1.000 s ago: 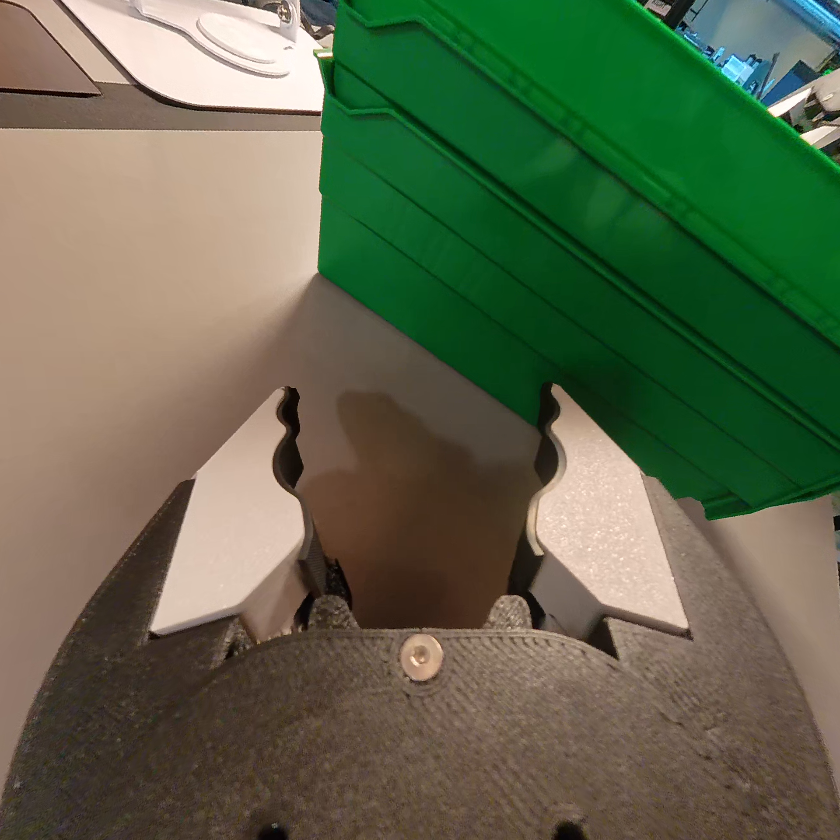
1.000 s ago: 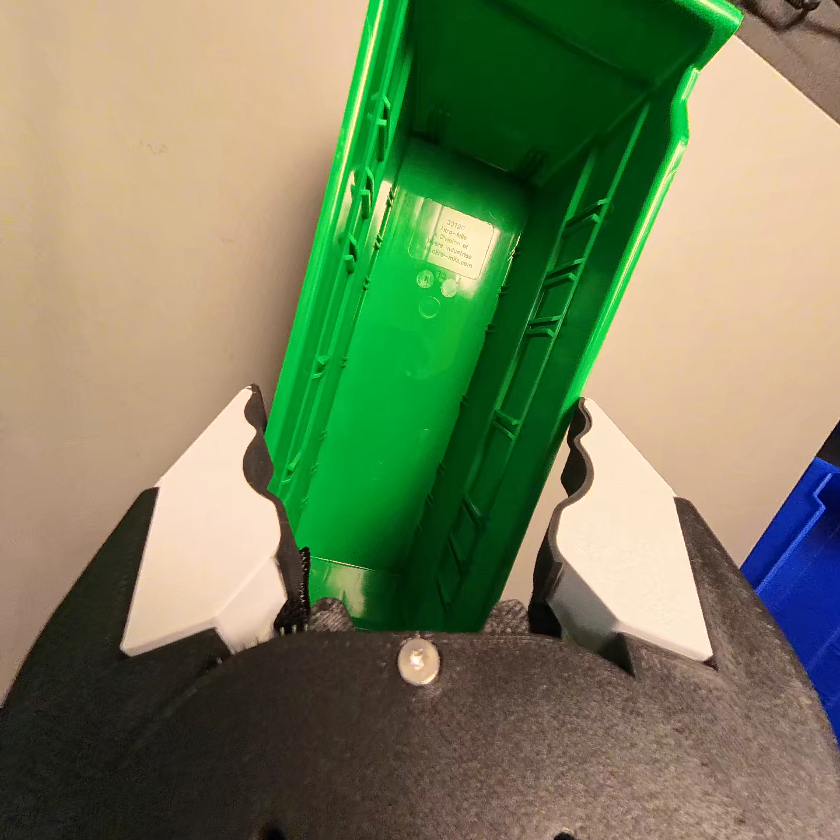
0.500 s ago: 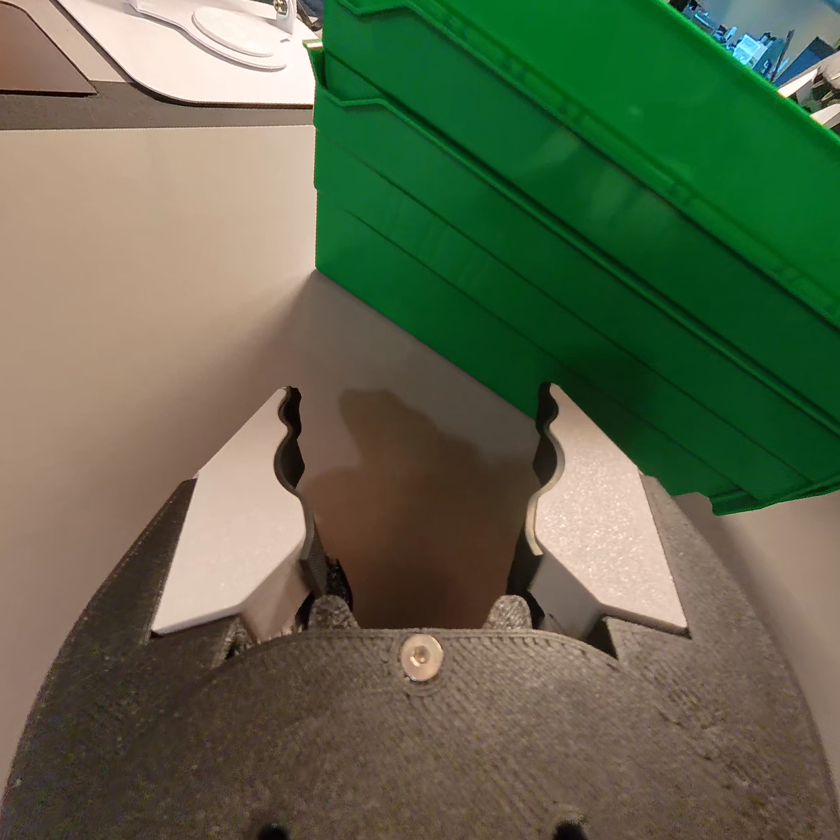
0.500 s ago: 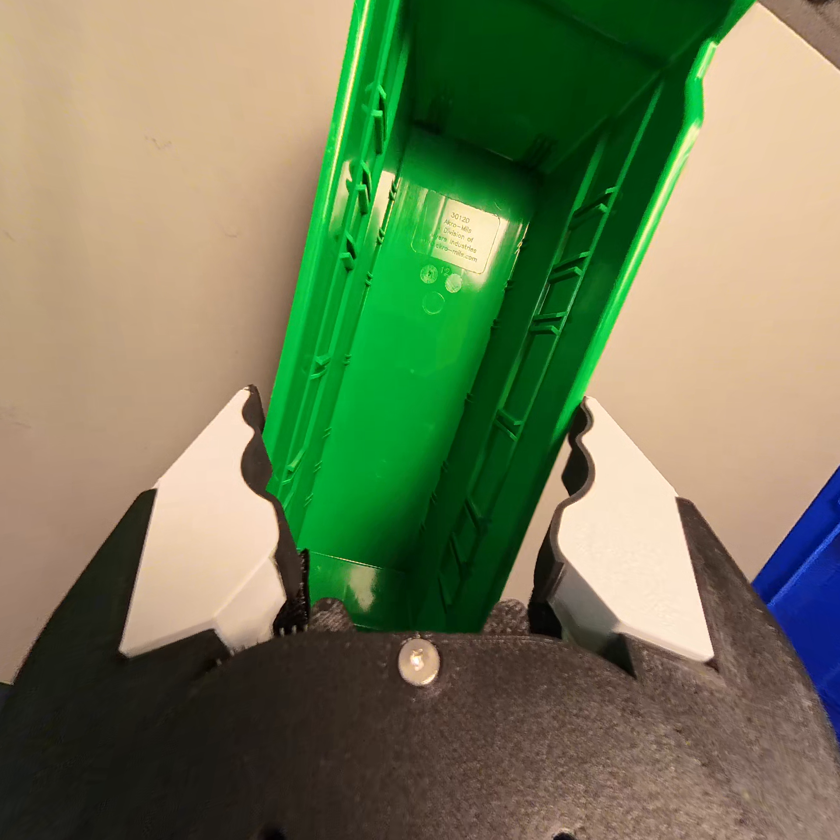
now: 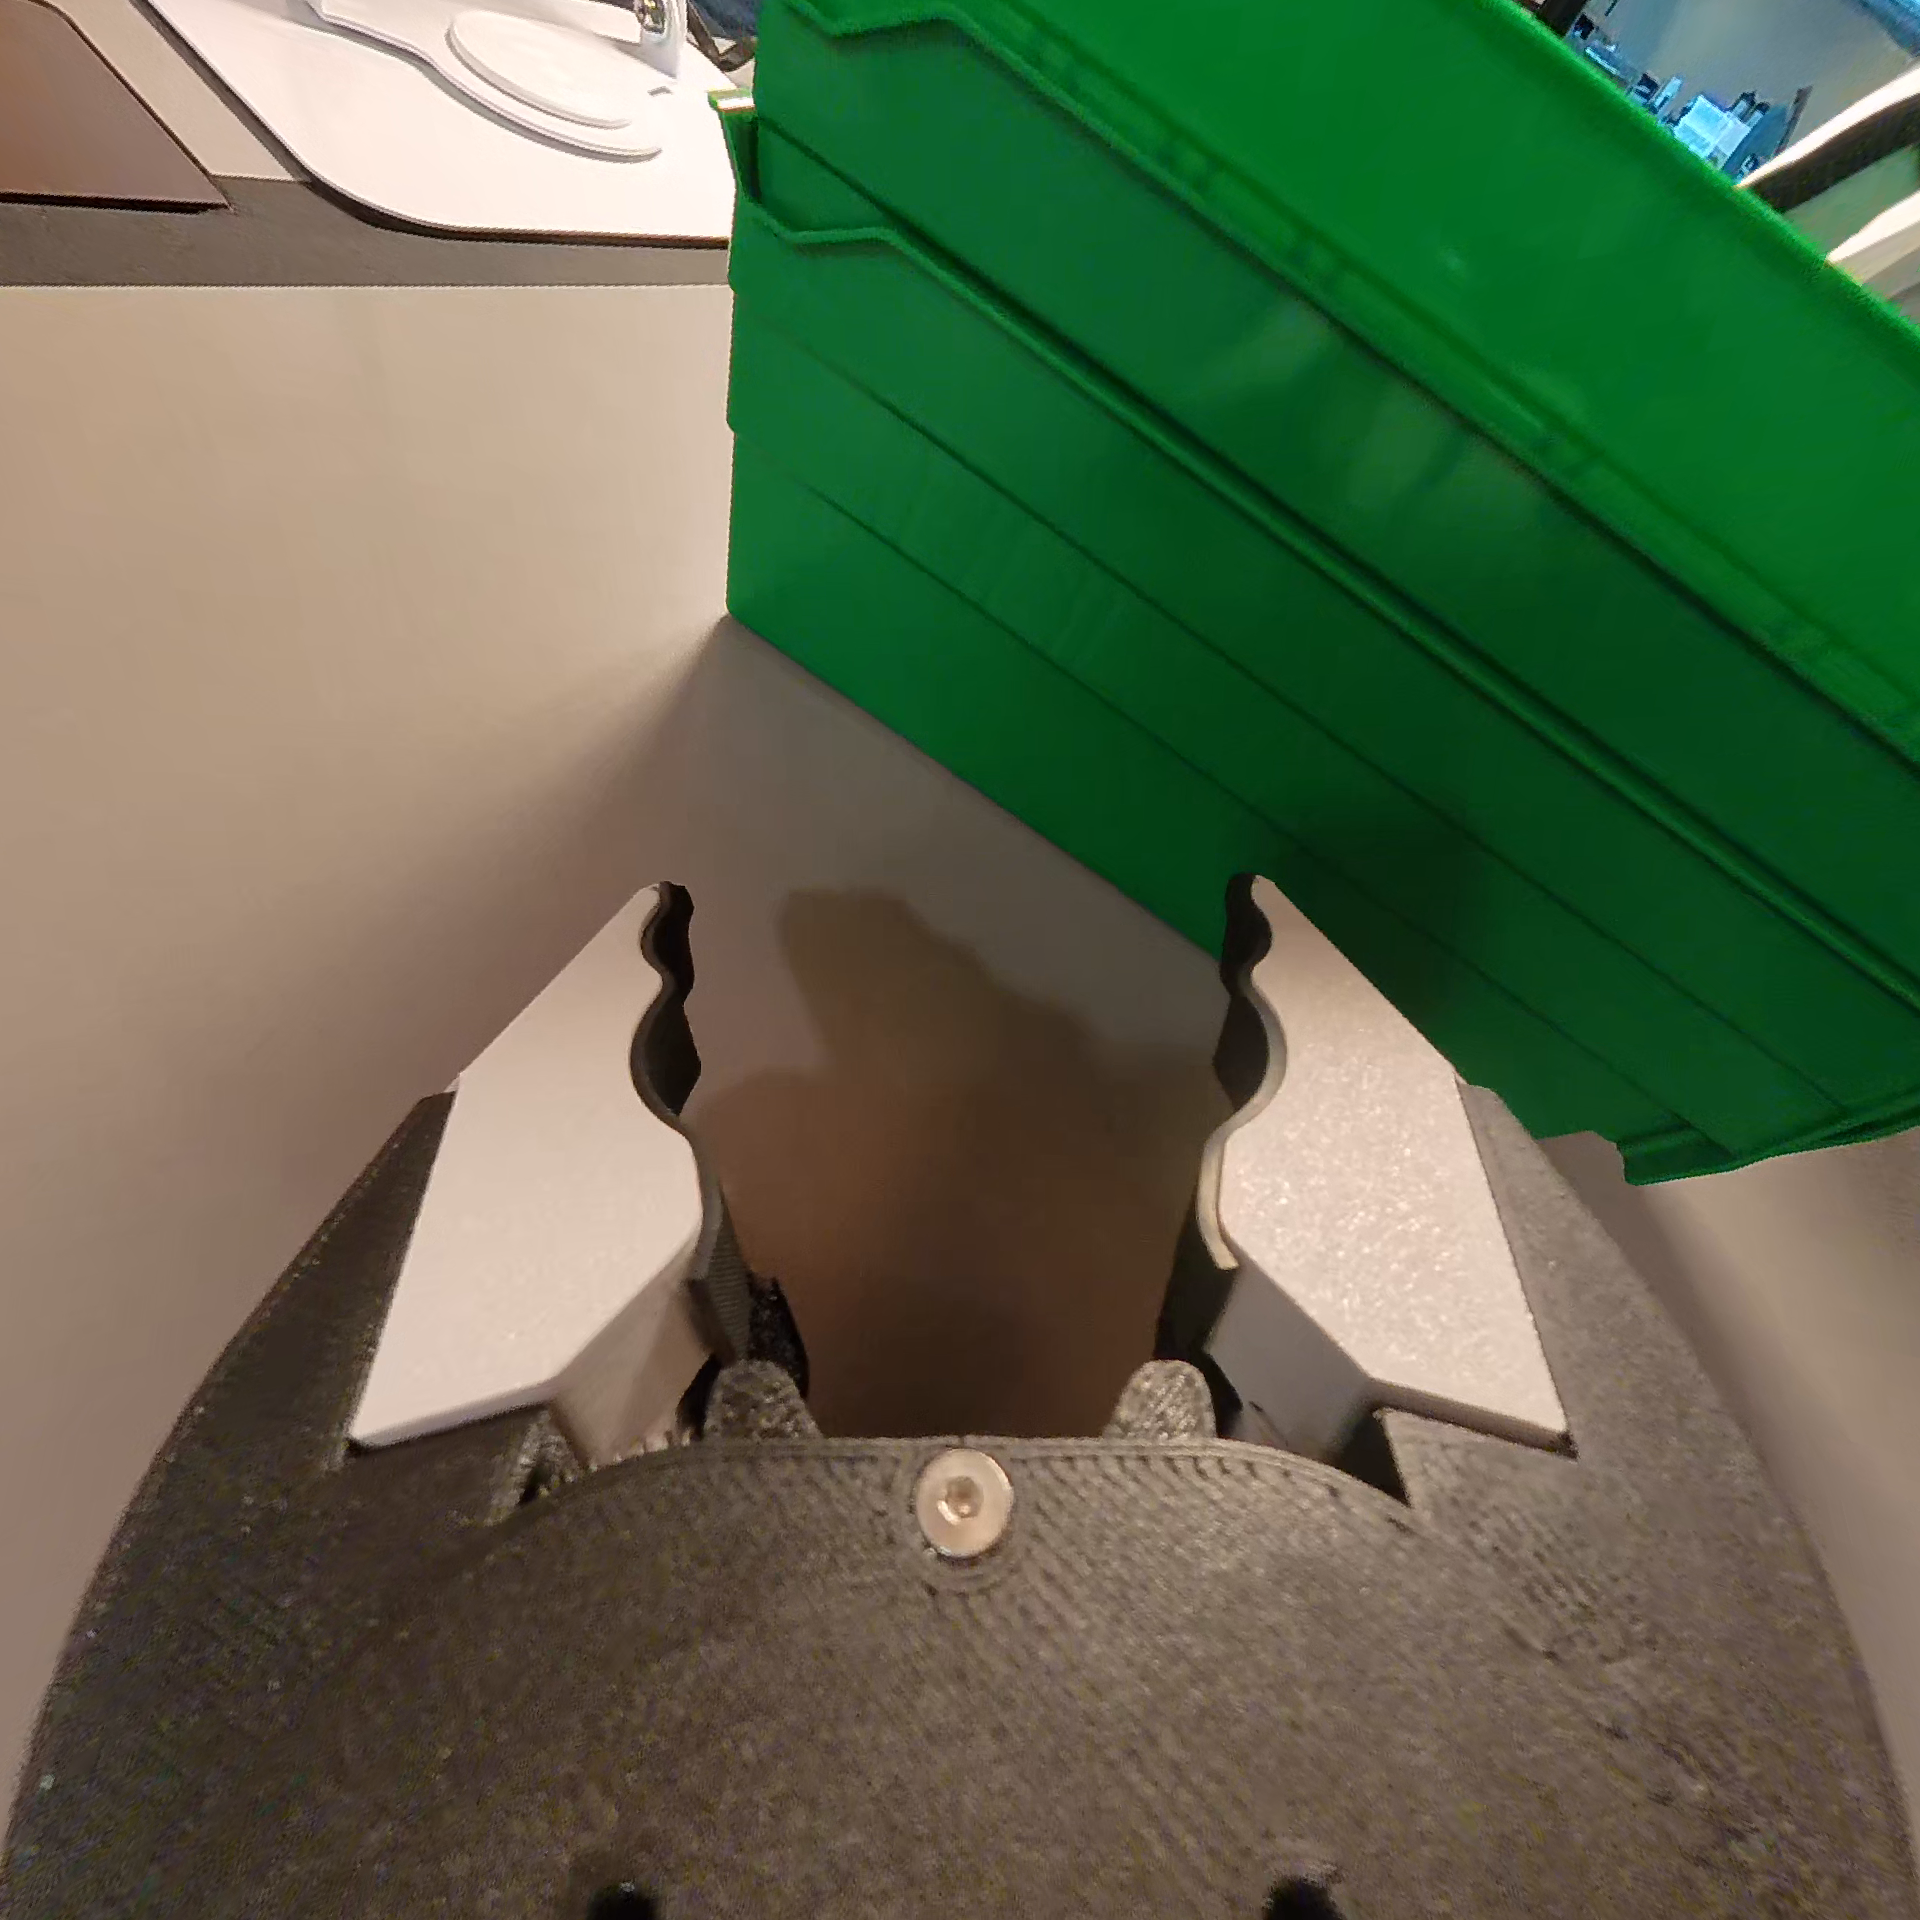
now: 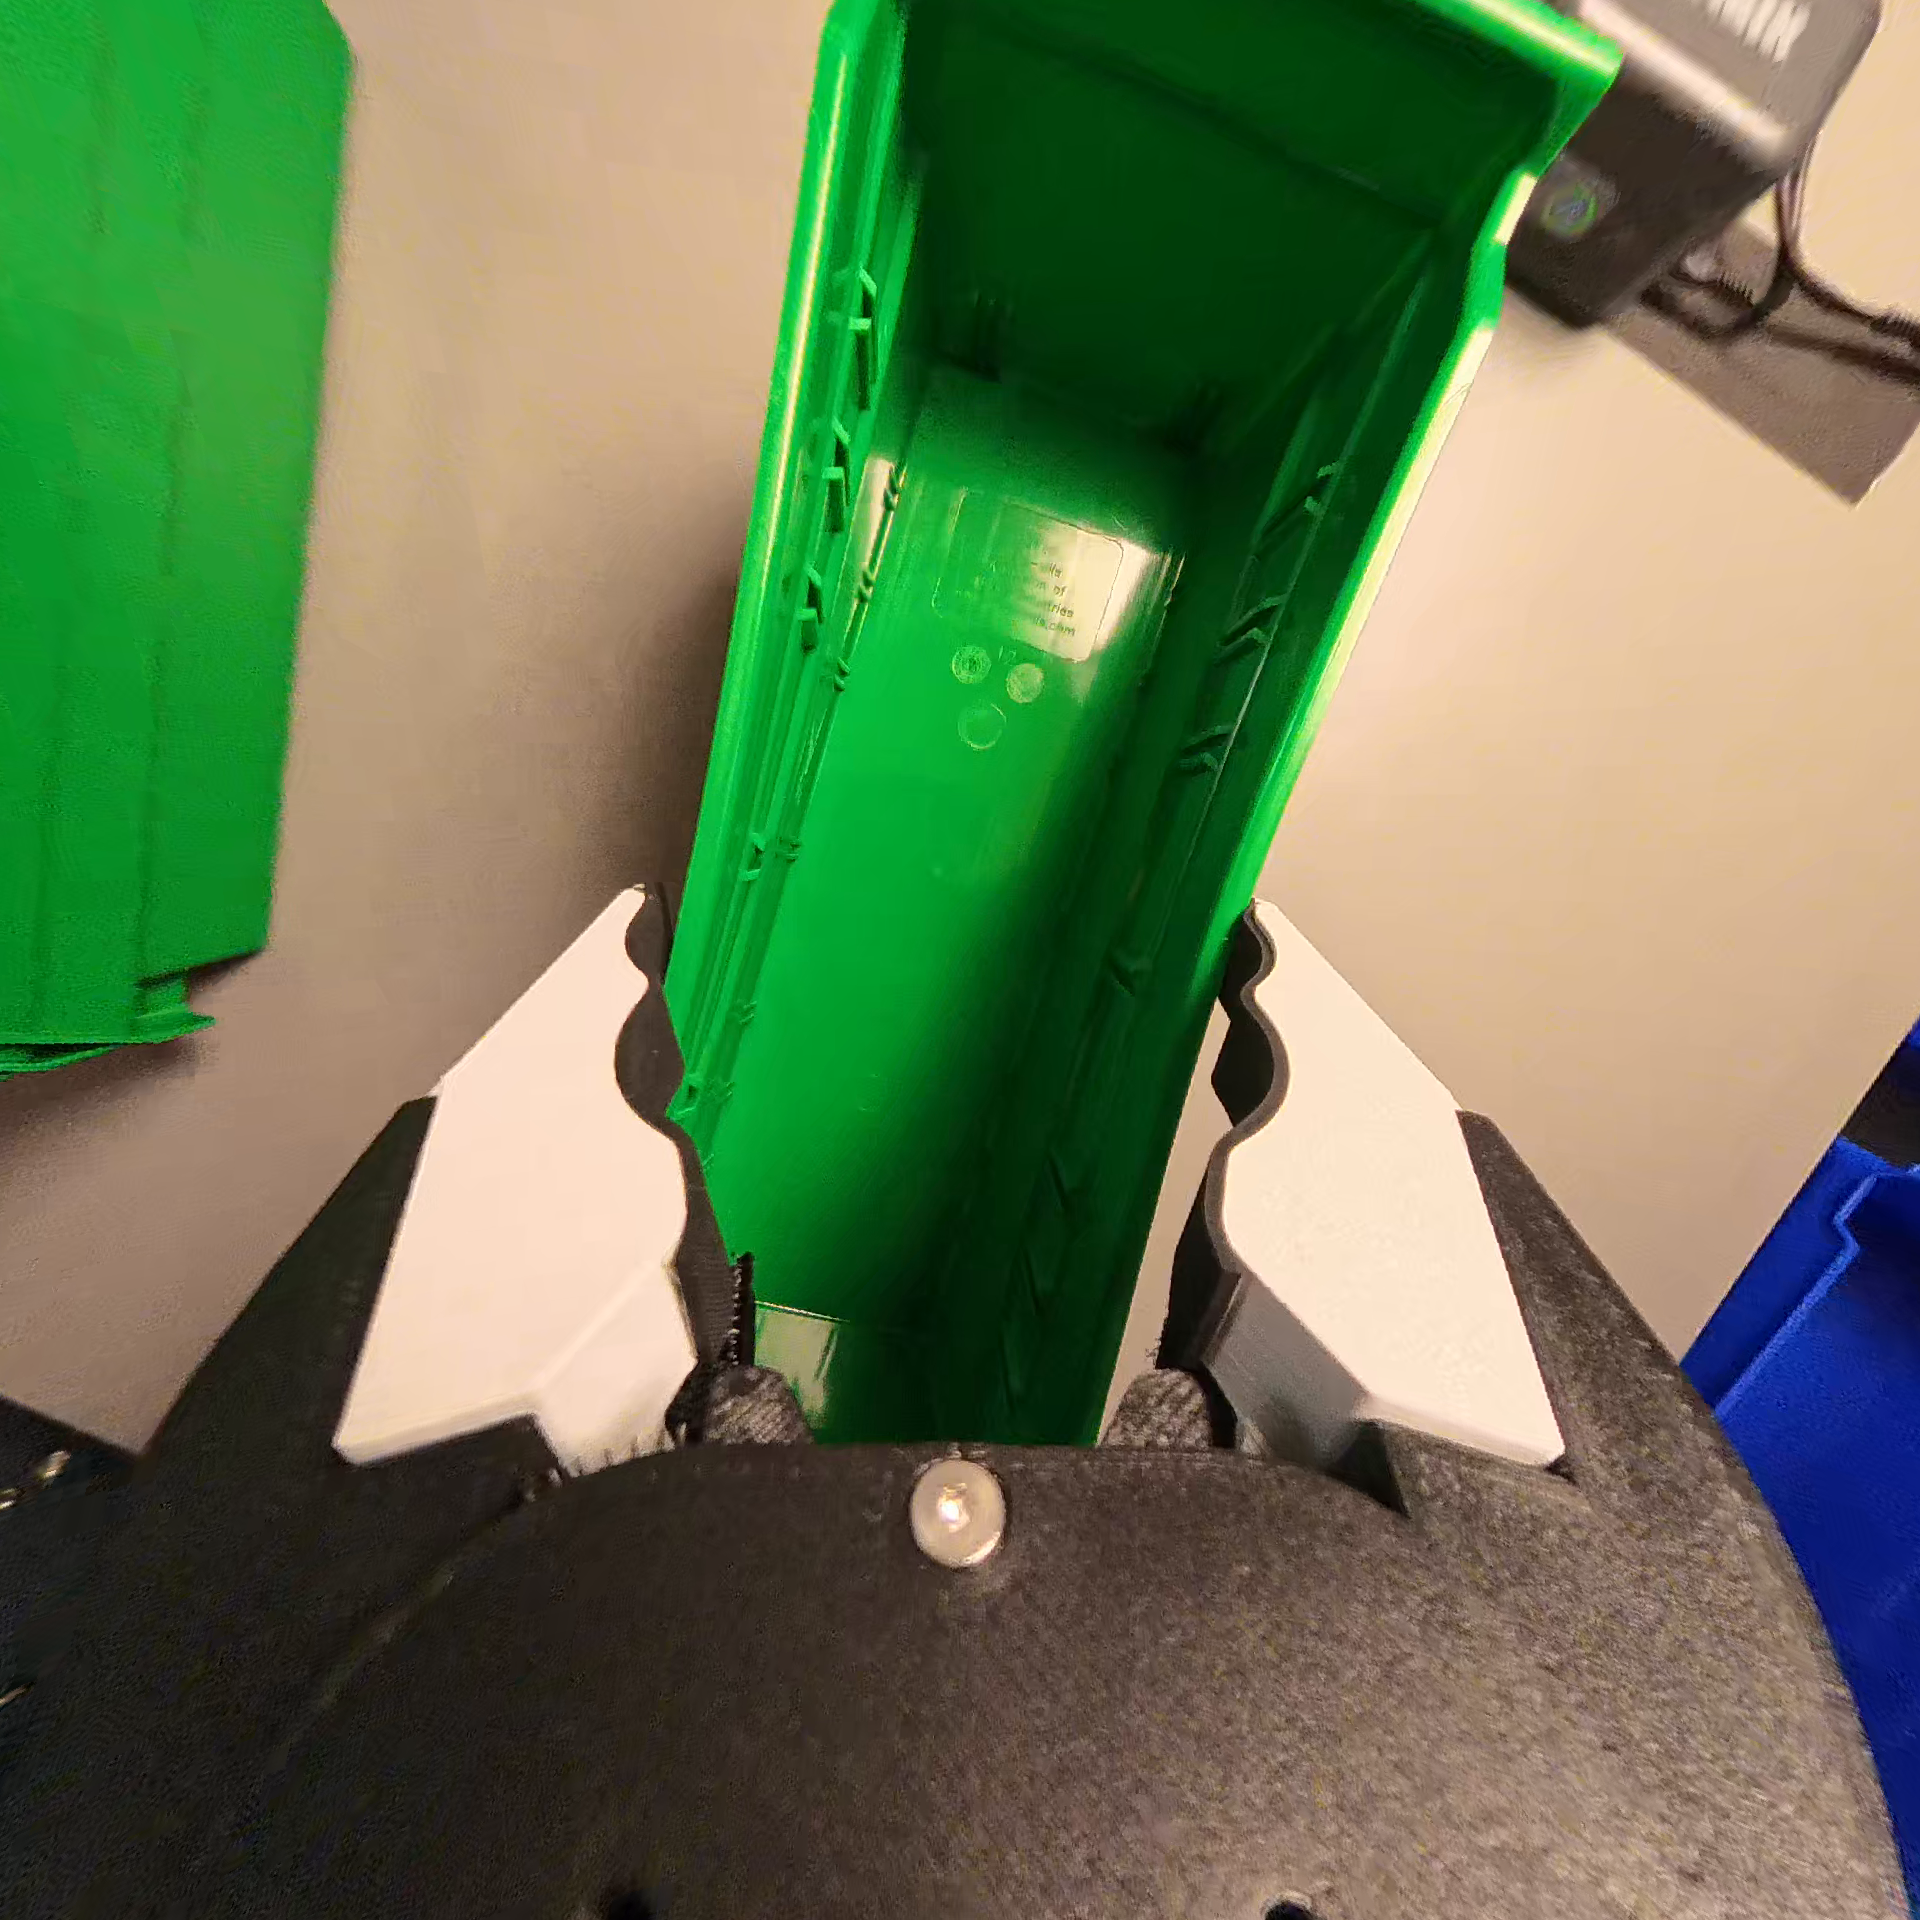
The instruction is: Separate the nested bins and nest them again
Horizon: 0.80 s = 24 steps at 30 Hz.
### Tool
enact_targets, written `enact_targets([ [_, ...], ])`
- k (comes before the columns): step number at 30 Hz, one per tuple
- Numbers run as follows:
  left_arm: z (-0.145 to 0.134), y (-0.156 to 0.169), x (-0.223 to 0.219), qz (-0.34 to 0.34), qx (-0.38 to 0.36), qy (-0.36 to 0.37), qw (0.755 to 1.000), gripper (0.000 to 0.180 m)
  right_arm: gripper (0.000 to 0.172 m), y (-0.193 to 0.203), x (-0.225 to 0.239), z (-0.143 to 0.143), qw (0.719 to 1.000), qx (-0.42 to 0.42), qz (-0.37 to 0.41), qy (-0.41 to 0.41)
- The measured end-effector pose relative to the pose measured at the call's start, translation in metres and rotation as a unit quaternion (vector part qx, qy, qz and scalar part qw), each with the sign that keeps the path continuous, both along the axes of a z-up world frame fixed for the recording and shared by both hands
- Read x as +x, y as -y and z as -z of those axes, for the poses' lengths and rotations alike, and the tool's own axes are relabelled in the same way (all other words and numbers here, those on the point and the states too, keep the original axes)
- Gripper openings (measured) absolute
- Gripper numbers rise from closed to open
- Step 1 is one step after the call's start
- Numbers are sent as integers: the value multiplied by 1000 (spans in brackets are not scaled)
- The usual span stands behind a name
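While the single green bin (image 6: 966, 831) is sitting lengthwise between the fingers of the right gripper (image 6: 940, 914), both dark pads are pressing against its long outer walls, so these tongs are clenching the bin. Its open top is facing the camera, and a moulded plate on its floor is catching the light. Off to the left of this bin, well apart from it, the green stack of nested bins (image 6: 135, 520) is resting on the beige table (image 6: 1558, 779). To the right of the held bin, a blue bin (image 6: 1829, 1403) is showing at the frame edge, and past its far end a dark grey box (image 6: 1662, 156) with cables is lying.

Beside the stack of nested bins (image 5: 1247, 520), the left gripper (image 5: 951, 899) is hovering over bare table (image 5: 364, 623) with its fingers spread wide and nothing between them. Its right fingertip (image 5: 1247, 935) is overlapping the stack's lower edge in the view; contact cannot be told. Beyond the stack, a white board (image 5: 499, 114) is lying.
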<state>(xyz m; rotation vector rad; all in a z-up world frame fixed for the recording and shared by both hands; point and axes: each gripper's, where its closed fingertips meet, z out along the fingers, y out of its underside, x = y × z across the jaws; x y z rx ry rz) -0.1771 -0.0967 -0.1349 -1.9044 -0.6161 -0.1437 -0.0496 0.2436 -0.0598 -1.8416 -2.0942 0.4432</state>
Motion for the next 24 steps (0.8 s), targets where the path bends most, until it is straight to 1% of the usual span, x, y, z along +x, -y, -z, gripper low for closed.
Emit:
enact_targets([
  [4, 0, 0, 0, 0, -1, 1, 1000, 102, 106, 37, -10, -46, 998, -15, -35, -41],
  [11, -1, 1, -2, -3, 8, 10, 1000, 101, 106, 134, -29, -134, 988, -34, -121, -92],
  [14, -1, 1, -3, -5, 11, 14, 1000, 100, 106, 173, -37, -158, 984, -48, -139, -99],
  [16, -1, 2, -3, -6, 11, 15, 1000, 99, 107, 195, -43, -161, 983, -60, -143, -94],
  [19, -1, 2, -3, -6, 12, 14, 1000, 99, 108, 220, -52, -151, 985, -75, -135, -76],
  [24, -2, 2, -3, -8, 15, 14, 1000, 99, 109, 238, -67, -128, 991, -66, -106, -53],
])
